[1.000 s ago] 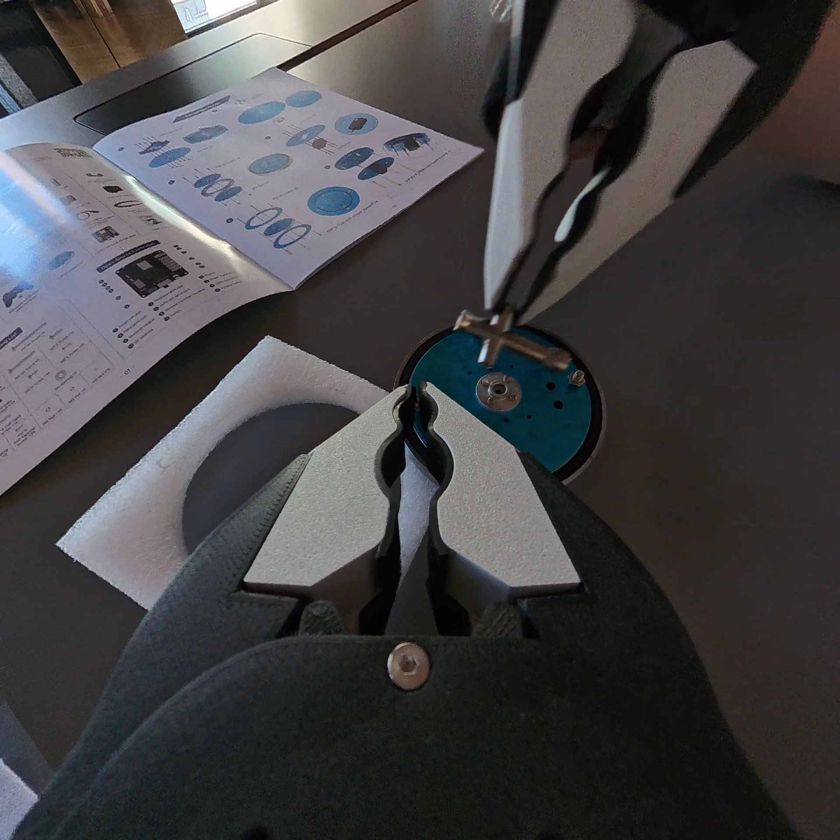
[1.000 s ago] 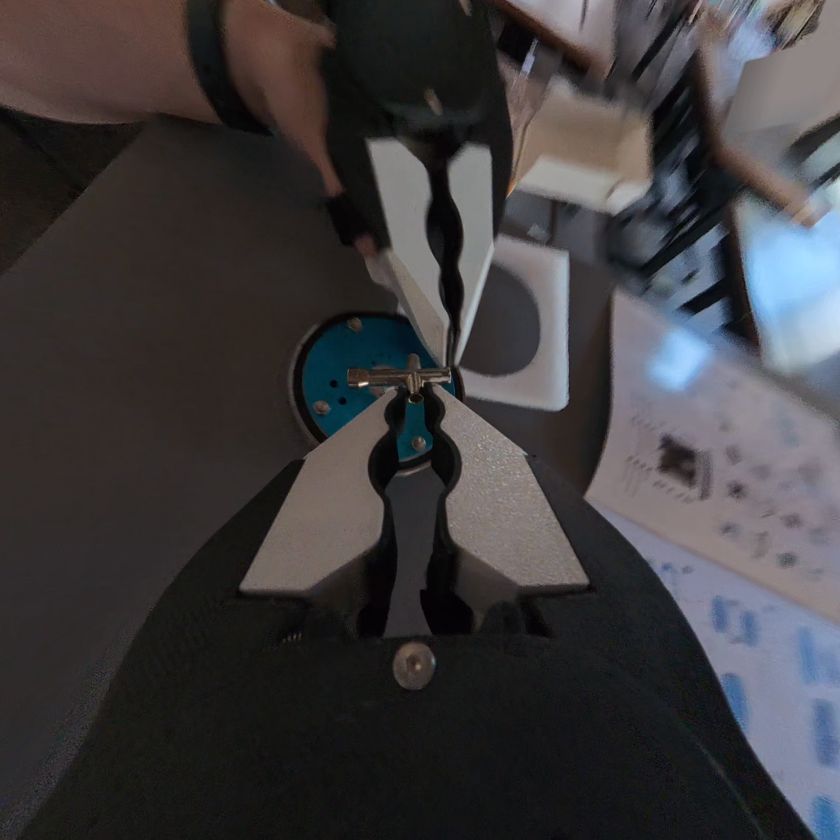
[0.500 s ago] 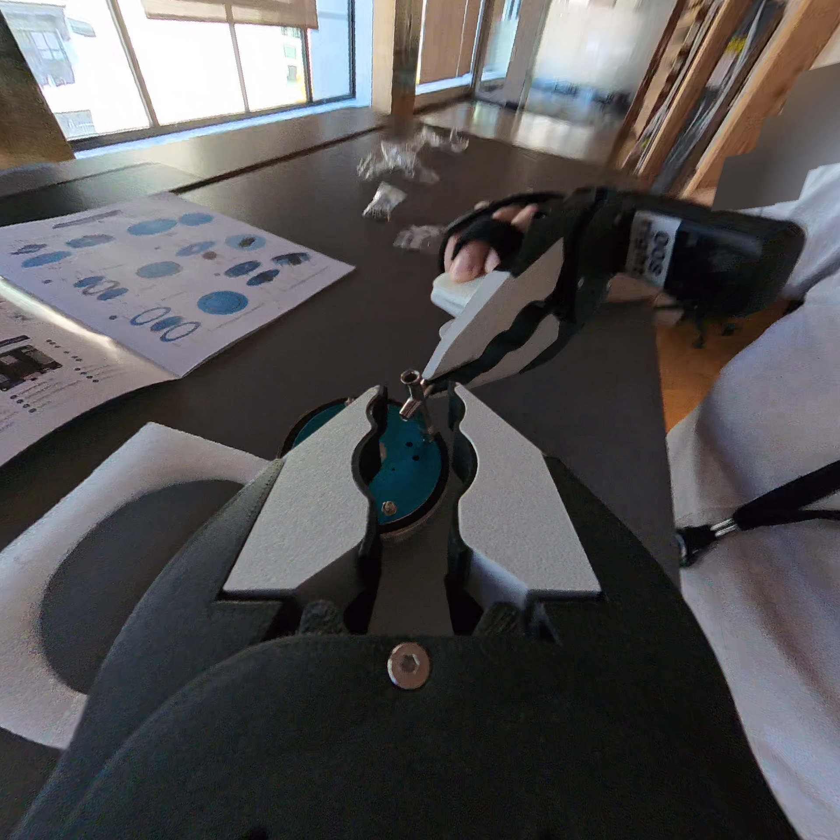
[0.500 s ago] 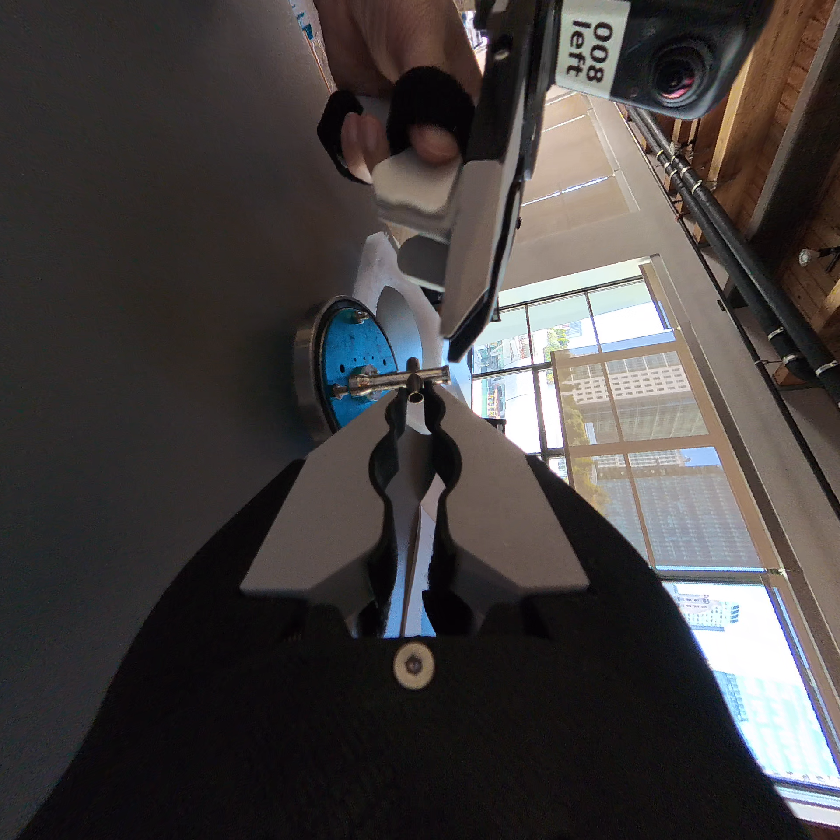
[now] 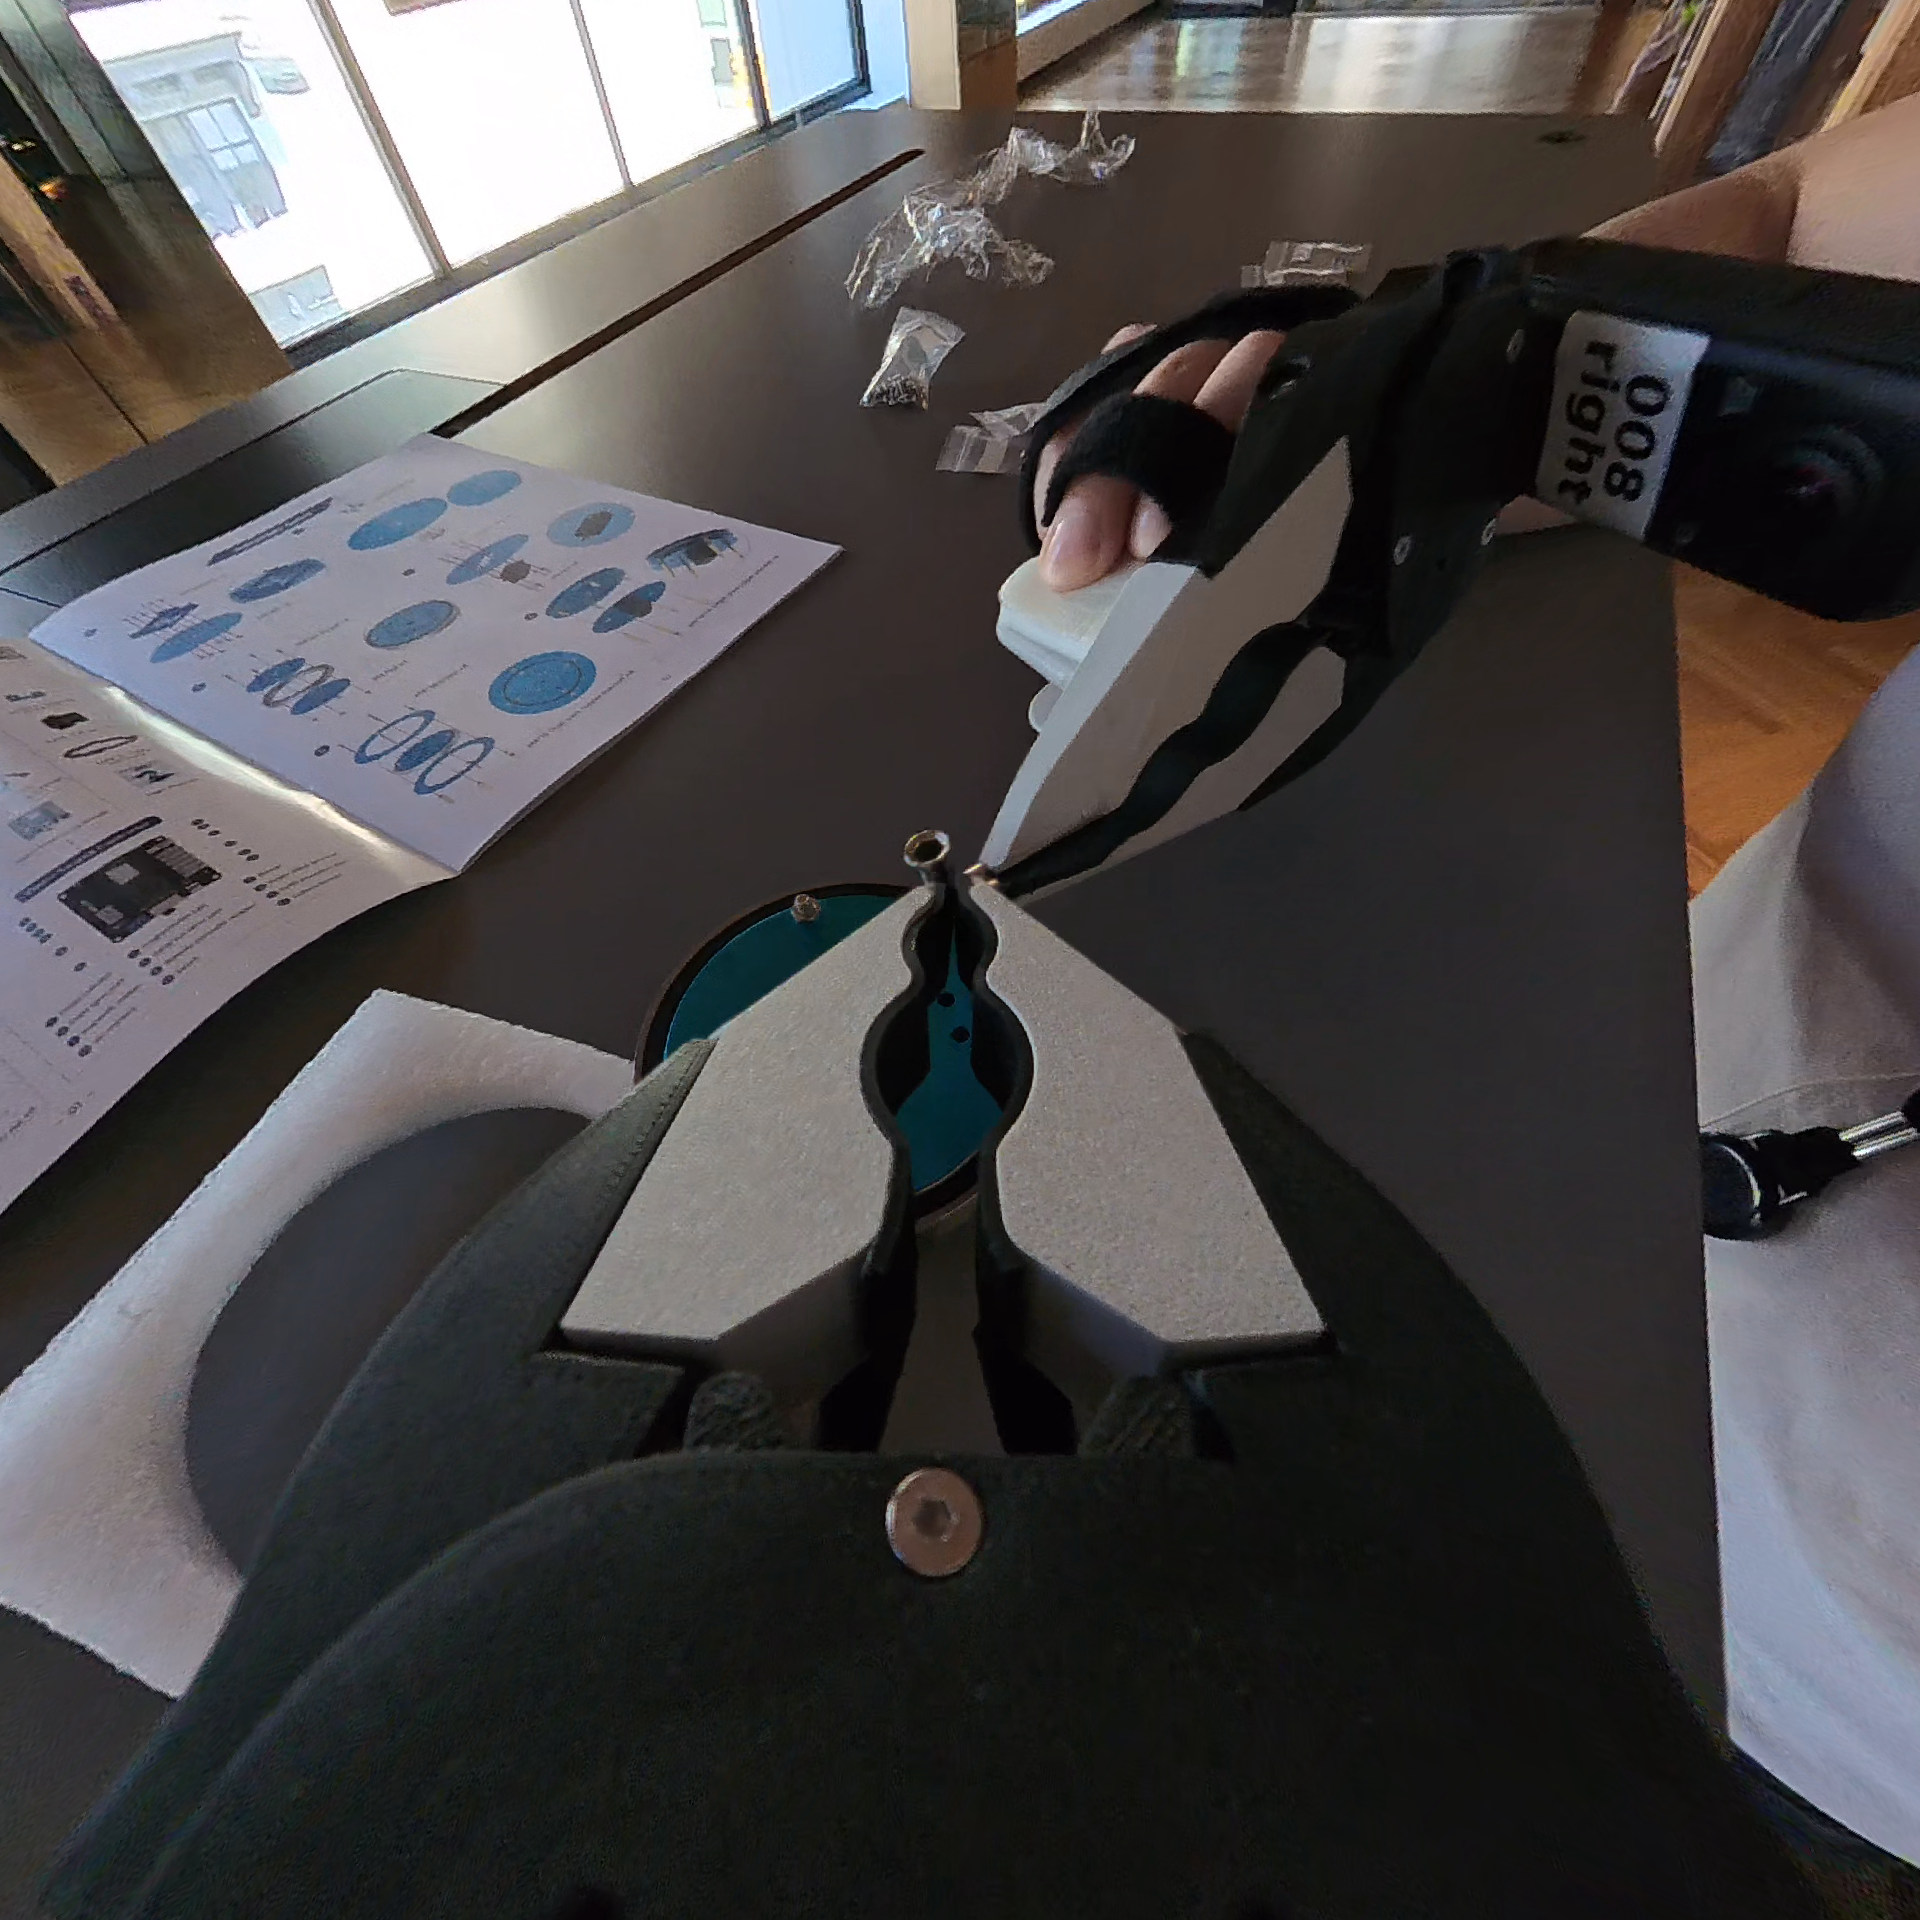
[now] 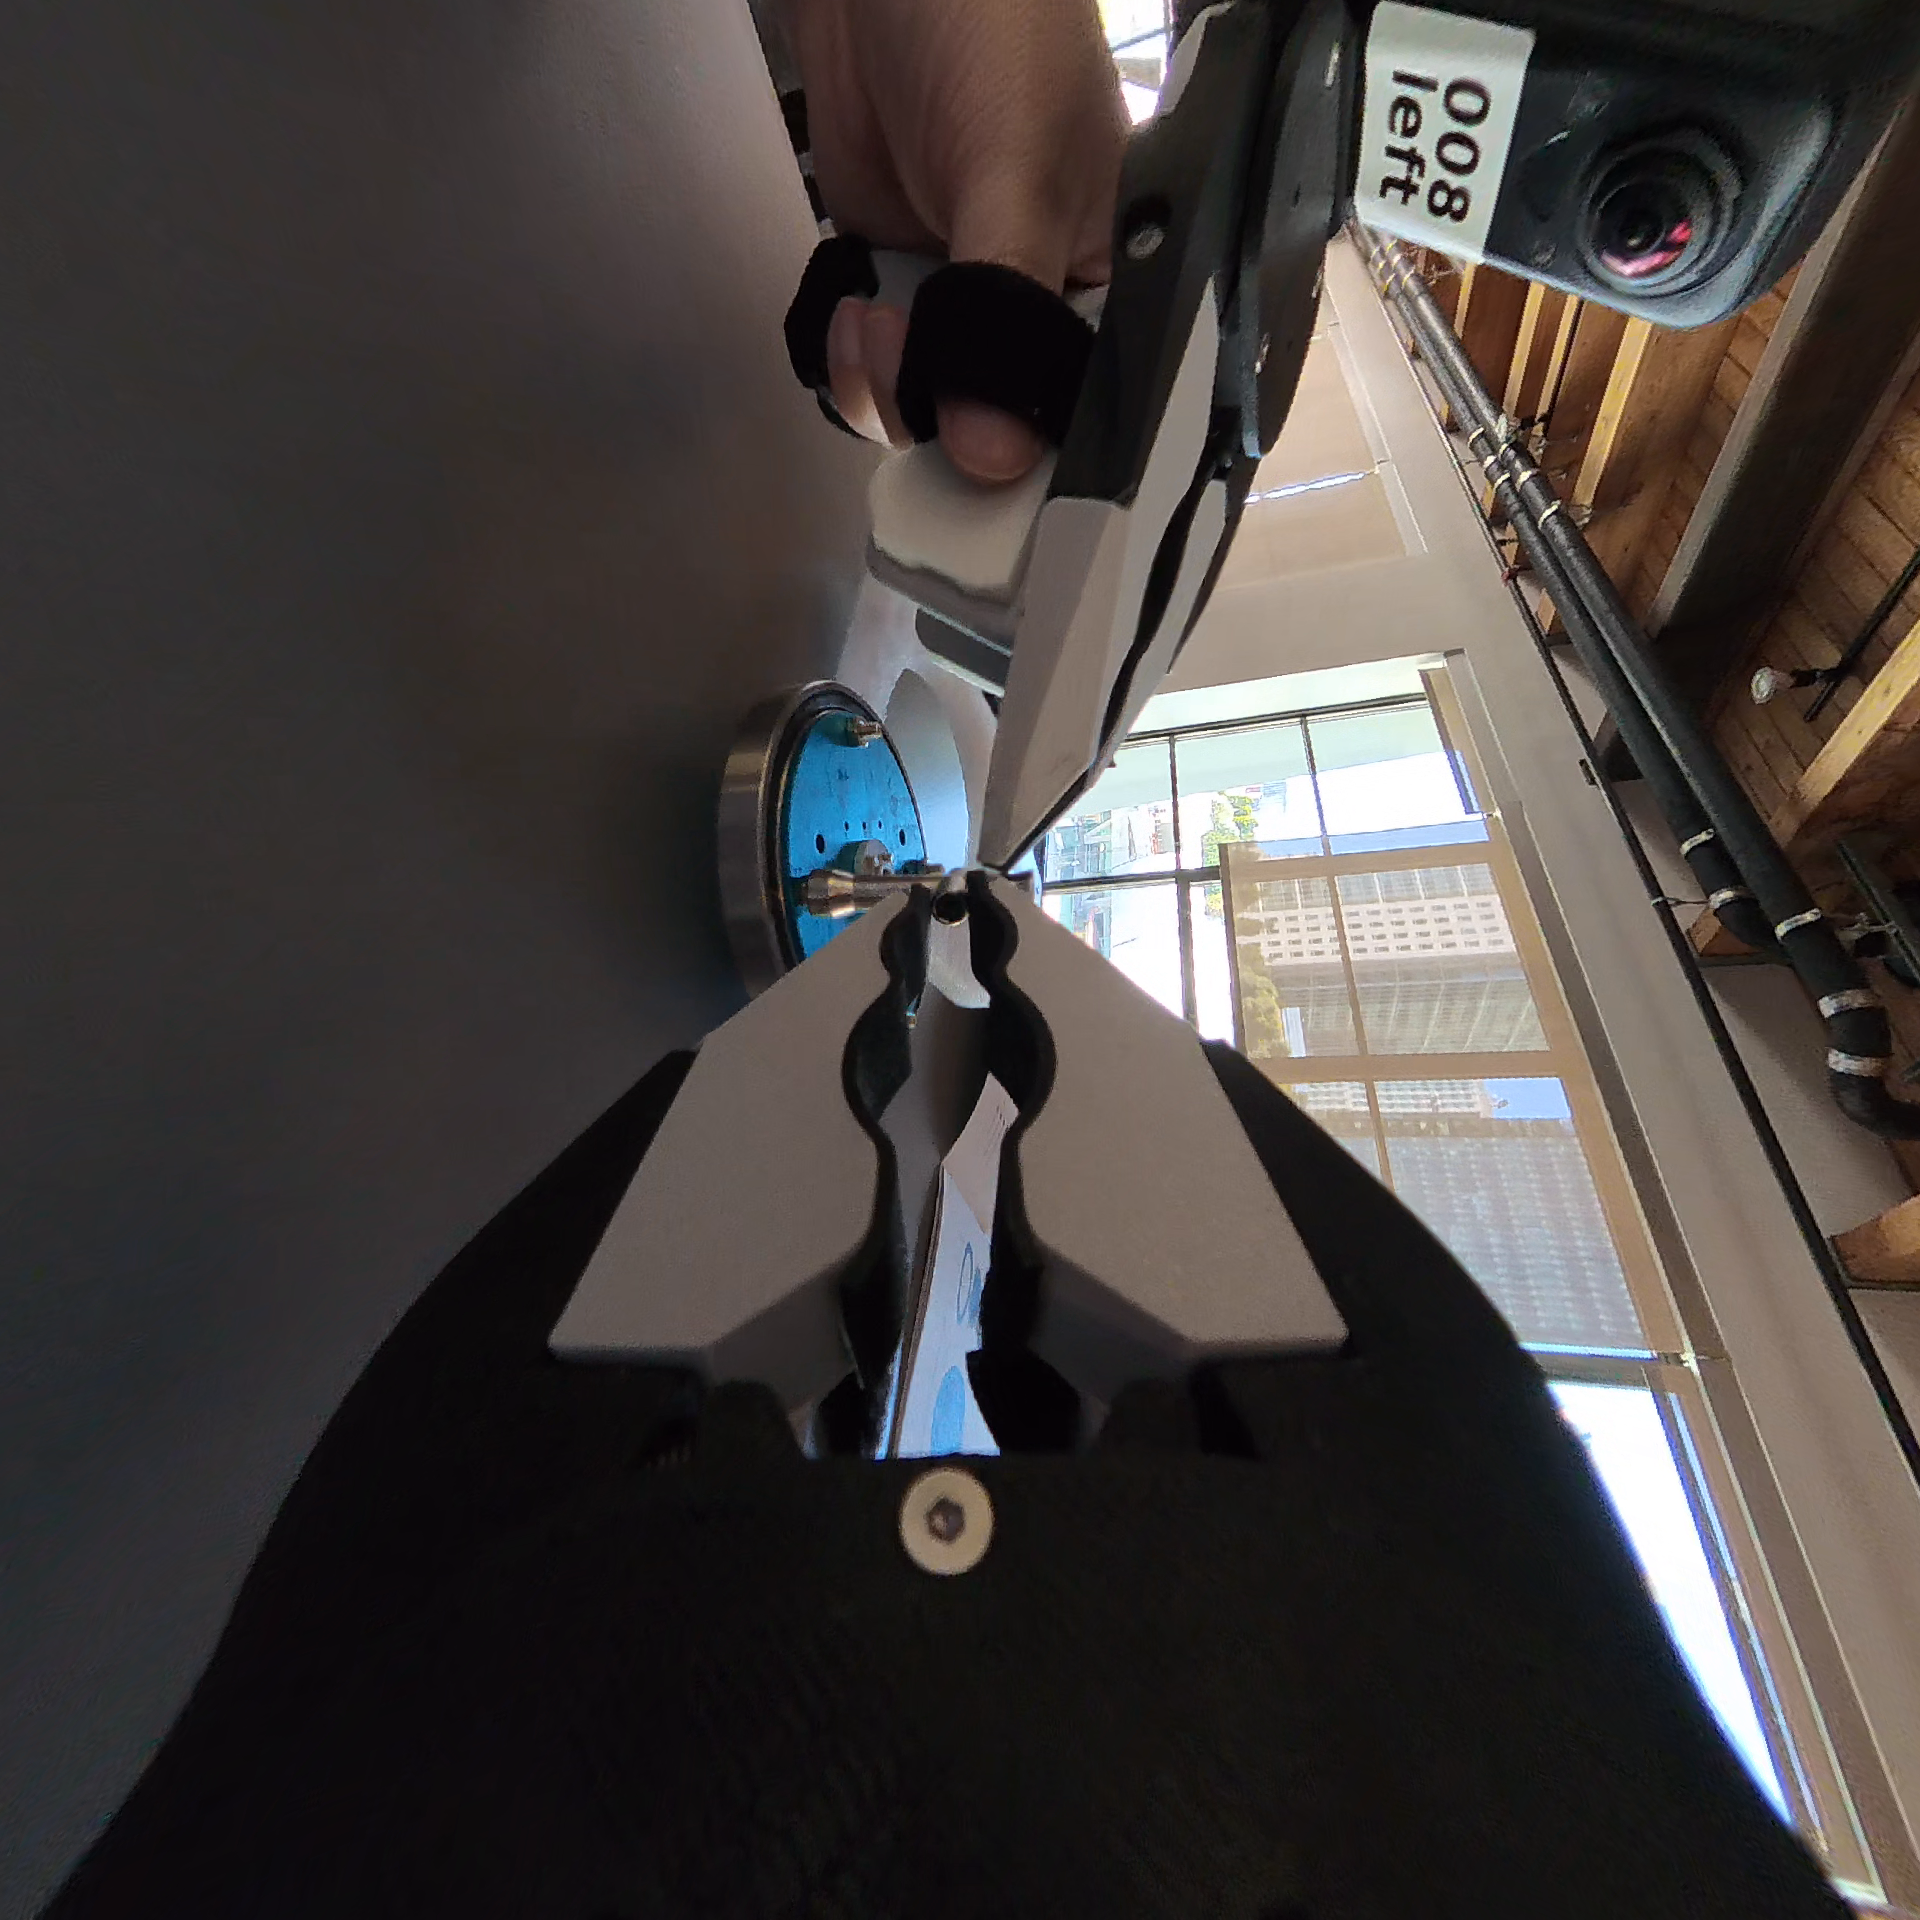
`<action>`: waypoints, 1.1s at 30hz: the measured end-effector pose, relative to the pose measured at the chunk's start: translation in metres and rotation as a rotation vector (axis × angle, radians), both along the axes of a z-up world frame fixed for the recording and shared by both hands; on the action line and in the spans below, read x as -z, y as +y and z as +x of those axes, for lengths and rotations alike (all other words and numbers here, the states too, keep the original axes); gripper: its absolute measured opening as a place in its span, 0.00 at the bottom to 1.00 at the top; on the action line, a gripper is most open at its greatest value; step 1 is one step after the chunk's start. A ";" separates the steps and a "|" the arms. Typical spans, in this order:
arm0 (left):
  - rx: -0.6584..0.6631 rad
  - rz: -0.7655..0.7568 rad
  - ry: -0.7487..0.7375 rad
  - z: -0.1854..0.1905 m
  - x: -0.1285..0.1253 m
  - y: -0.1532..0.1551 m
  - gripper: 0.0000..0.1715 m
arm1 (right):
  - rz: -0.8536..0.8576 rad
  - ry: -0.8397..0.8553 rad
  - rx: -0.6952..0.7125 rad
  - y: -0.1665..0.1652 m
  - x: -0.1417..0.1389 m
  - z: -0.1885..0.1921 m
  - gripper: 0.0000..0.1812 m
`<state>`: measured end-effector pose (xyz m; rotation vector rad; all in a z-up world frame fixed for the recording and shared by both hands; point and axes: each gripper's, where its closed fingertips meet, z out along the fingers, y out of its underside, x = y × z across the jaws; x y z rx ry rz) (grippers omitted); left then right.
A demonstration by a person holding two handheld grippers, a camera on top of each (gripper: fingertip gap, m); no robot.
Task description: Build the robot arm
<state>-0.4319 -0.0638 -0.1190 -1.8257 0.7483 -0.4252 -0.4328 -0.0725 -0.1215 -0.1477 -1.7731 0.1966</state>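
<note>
A small metal cross-shaped wrench (image 5: 928,850) stands just above a blue disc (image 5: 769,966) with a metal rim that lies on the dark table (image 5: 1351,1039). My left gripper (image 5: 951,896) is shut on one arm of the wrench, whose socket end sticks up past the fingertips. My right gripper (image 5: 985,875) comes in from the right and is shut on the same wrench. In the right wrist view, the right gripper (image 6: 951,902) holds the wrench (image 6: 847,891), one arm of it points at the disc (image 6: 847,810), and the left gripper (image 6: 1000,860) meets it from above.
A white foam sheet (image 5: 395,1081) with a round cut-out lies left of the disc. An open booklet (image 5: 416,644) lies farther left. Crumpled clear plastic bags (image 5: 956,229) lie at the far side of the table. A person's light clothing (image 5: 1818,1039) is beyond the table's right edge. My two grippers' fingertips are within a few centimetres of each other.
My left gripper left the disc's rim, opened, and has shut on the wrench. My right gripper, still holding the wrench, swung from overhead to the right side.
</note>
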 end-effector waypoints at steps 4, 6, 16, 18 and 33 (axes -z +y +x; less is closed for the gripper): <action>-0.045 0.012 -0.030 -0.004 0.000 0.004 0.11 | -0.010 -0.002 -0.011 -0.003 0.000 0.002 0.03; -0.006 0.007 -0.062 0.000 0.000 0.001 0.11 | -0.008 -0.006 -0.024 -0.006 0.001 0.004 0.03; 0.159 0.052 0.086 0.000 0.005 -0.003 0.04 | -0.019 -0.074 -0.043 -0.008 0.004 0.003 0.03; 0.138 0.052 0.059 -0.004 0.000 0.002 0.10 | -0.029 -0.092 -0.047 -0.008 0.004 0.003 0.03; 0.041 -0.006 0.133 -0.013 0.017 -0.013 0.11 | -0.079 -0.434 -0.176 -0.014 -0.019 0.013 0.15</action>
